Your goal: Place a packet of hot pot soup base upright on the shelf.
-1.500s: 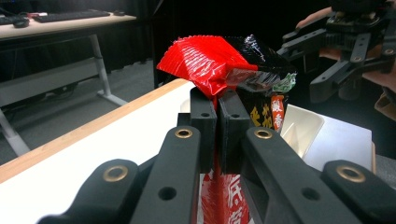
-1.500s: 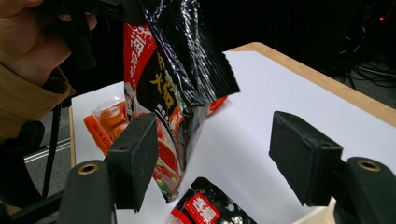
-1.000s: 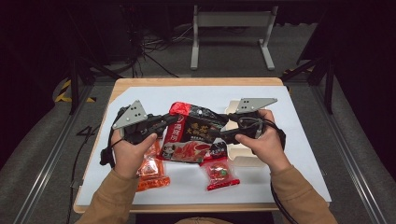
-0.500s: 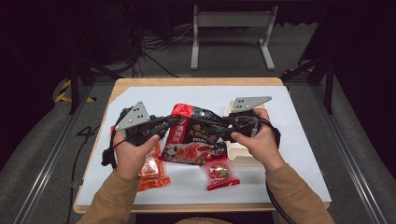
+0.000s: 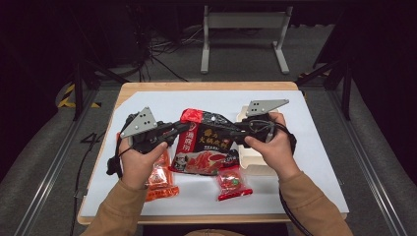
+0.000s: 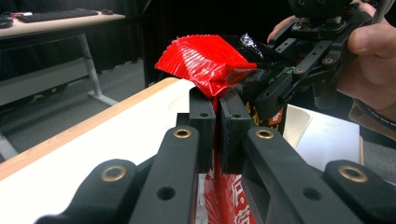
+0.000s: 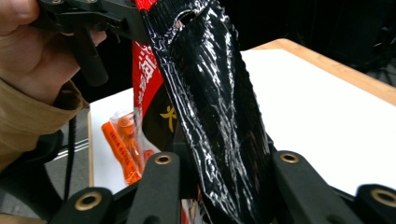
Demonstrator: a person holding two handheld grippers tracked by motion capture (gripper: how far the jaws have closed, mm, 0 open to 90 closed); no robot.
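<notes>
Red and black, the big food bag (image 5: 206, 142) is held above the white table sheet (image 5: 319, 147), between the two hands. The left gripper (image 6: 214, 116) is closed on its red top corner; the right gripper (image 5: 236, 133) pinches the black edge opposite. I judge the bag is not torn open yet. Two small packets (image 5: 231, 182) lie just before the bag.

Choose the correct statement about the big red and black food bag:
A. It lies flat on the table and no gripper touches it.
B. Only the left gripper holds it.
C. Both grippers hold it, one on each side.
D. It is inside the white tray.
C: the left gripper is clamped on the red edge of the bag, and the right gripper pinches its black side, as the high view shows.
</notes>
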